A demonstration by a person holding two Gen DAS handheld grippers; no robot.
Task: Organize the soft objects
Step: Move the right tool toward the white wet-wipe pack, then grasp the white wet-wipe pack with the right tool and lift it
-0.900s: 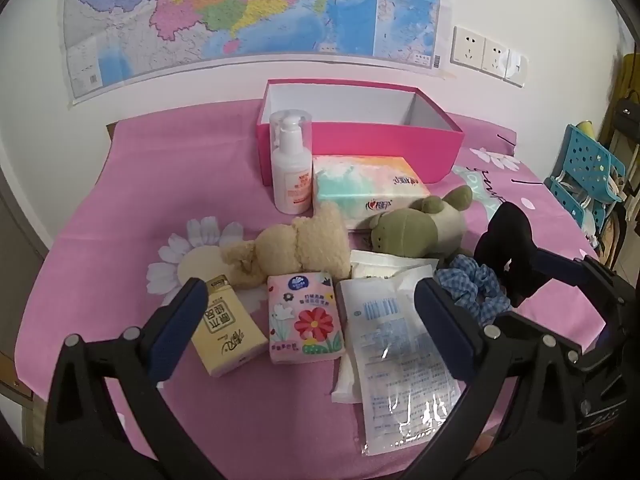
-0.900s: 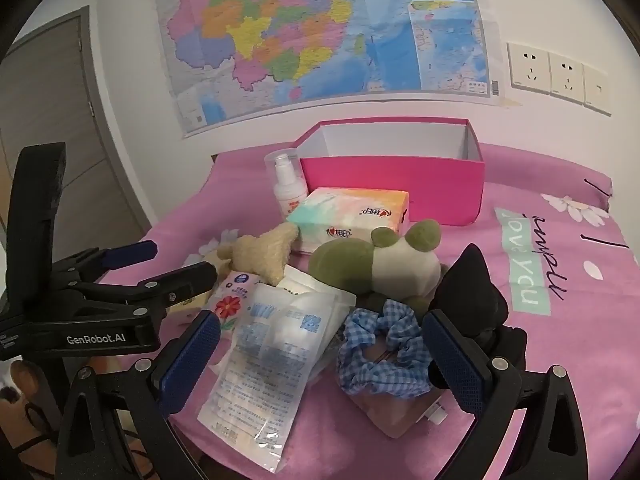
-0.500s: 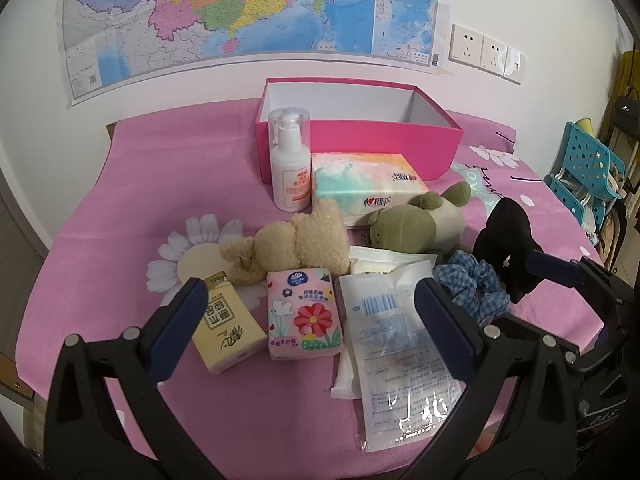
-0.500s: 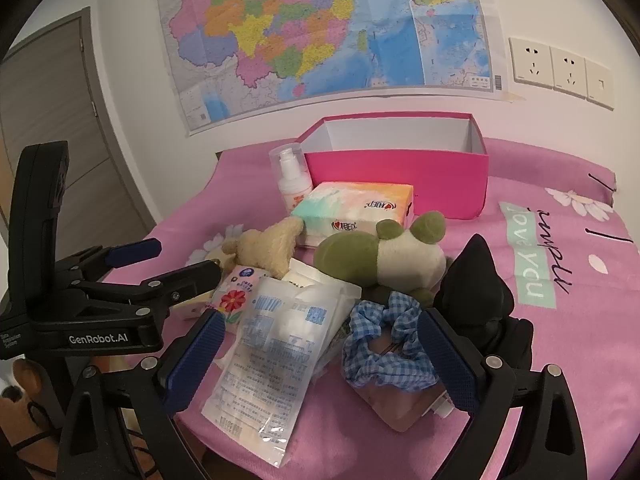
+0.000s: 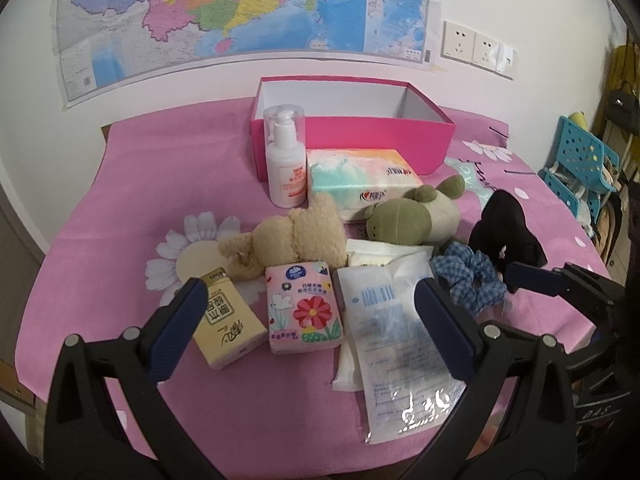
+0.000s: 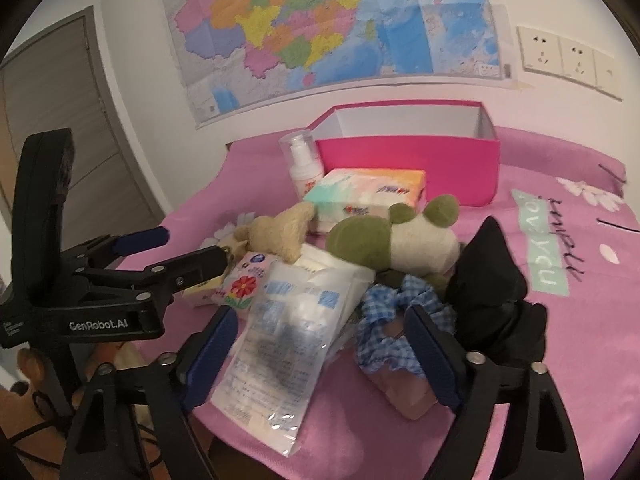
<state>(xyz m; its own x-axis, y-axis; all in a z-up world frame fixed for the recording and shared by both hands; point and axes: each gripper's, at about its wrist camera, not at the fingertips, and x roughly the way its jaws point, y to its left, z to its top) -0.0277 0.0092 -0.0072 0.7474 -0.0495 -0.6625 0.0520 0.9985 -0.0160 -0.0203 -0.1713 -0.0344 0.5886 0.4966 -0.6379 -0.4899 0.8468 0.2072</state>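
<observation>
- Pink tablecloth [image 5: 132, 184] is covering the table, and a wall map [image 5: 240, 12] is hanging behind it.
- Pink box [image 5: 352, 136] is sitting open and empty at the back; a pump bottle [image 5: 286, 164] is standing upright just in front of its left corner.
- Tissue box [image 5: 360, 180] is lying in front of the pink box, beside the bottle.
- Beige plush [image 5: 292, 240] and green plush [image 5: 412, 216] are lying side by side mid-table, the green one against the tissue box.
- Near edge: yellow tissue pack [image 5: 226, 324], floral tissue pack [image 5: 304, 308], and clear plastic pouch [image 5: 396, 328] are lying in a row.
- Blue gingham scrunchie [image 6: 396, 320] is sitting right of the pouch, with black cloth item [image 6: 492, 292] just beside it.
- Left gripper [image 5: 312, 316] is hovering over the packs, jaws wide apart, gripping nothing.
- Right gripper [image 6: 320, 348] is hovering over pouch and scrunchie, jaws apart, pads touching nothing.
</observation>
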